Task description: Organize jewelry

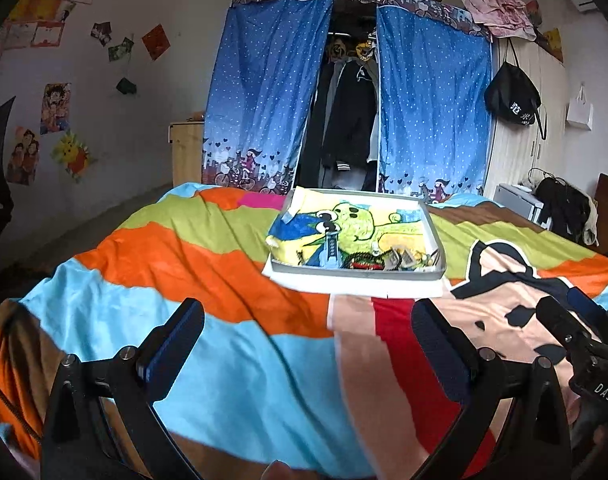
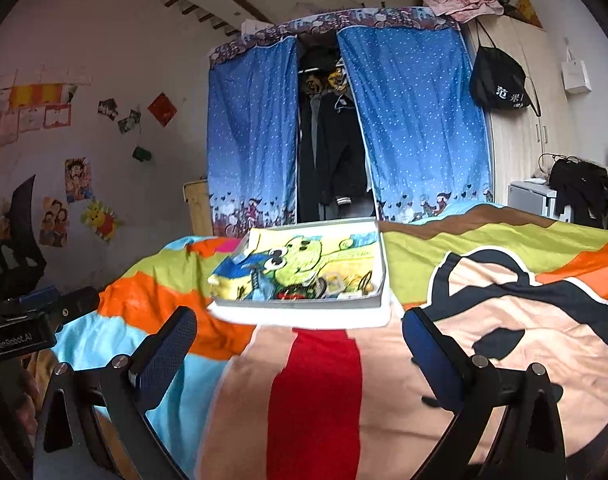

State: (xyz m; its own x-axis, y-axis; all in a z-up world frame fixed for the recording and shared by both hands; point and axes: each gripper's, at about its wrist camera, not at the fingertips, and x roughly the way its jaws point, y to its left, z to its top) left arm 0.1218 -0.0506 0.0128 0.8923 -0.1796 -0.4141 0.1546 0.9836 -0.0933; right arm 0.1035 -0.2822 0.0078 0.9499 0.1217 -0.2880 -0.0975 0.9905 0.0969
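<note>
A shallow grey tray point(image 1: 435, 236) lined with a cartoon cloth sits on white paper on the bed. Jewelry pieces point(image 1: 388, 259) lie in a heap along its near edge. The same tray point(image 2: 378, 300) and the jewelry point(image 2: 336, 284) show in the right wrist view. My left gripper point(image 1: 308, 320) is open and empty, above the blanket, short of the tray. My right gripper point(image 2: 299, 328) is open and empty, also short of the tray. The right gripper's body shows at the right edge of the left wrist view point(image 1: 584, 336).
A colourful striped blanket point(image 1: 175, 264) covers the bed. A blue curtained wardrobe point(image 1: 263, 92) stands behind it. A black bag point(image 1: 512, 96) hangs on a cupboard at the right. A dark chair point(image 2: 19, 236) is at the left.
</note>
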